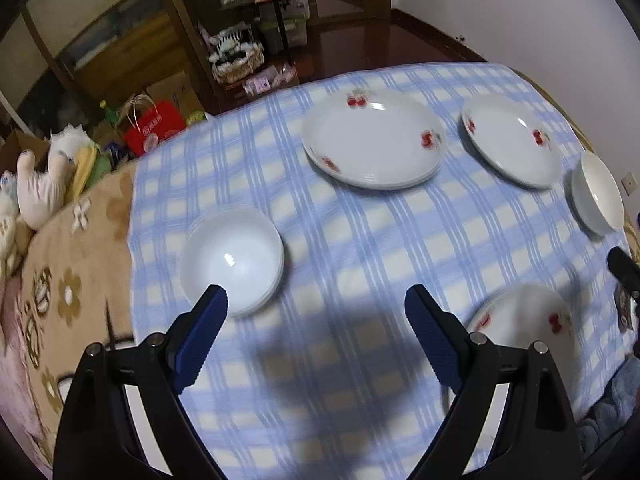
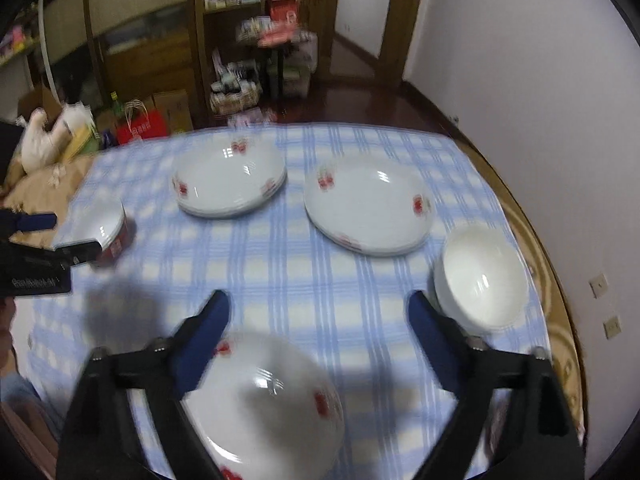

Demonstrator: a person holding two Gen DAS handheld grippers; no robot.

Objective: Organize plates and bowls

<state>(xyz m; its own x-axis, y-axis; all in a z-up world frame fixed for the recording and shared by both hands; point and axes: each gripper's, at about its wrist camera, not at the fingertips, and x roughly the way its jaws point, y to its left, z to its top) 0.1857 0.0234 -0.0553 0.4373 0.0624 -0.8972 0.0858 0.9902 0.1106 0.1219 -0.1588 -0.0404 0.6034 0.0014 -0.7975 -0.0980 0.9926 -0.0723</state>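
Hovering both grippers, left gripper (image 1: 316,300) and right gripper (image 2: 319,306) spread and empty, I am judging the glazed cherry plate (image 2: 262,404) slippery, breakable; pinching its rim suits.

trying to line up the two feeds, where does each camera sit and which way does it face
Left wrist: on the left gripper, angled down over the checked cloth; its open blue fingers show.
Right wrist: on the right gripper, angled down; open fingers show, left gripper at its left edge.
Shared: two plate stacks, near plate.

Motion blurs the near plate (image 2: 264,408), partly hidden behind the right gripper (image 2: 320,316).
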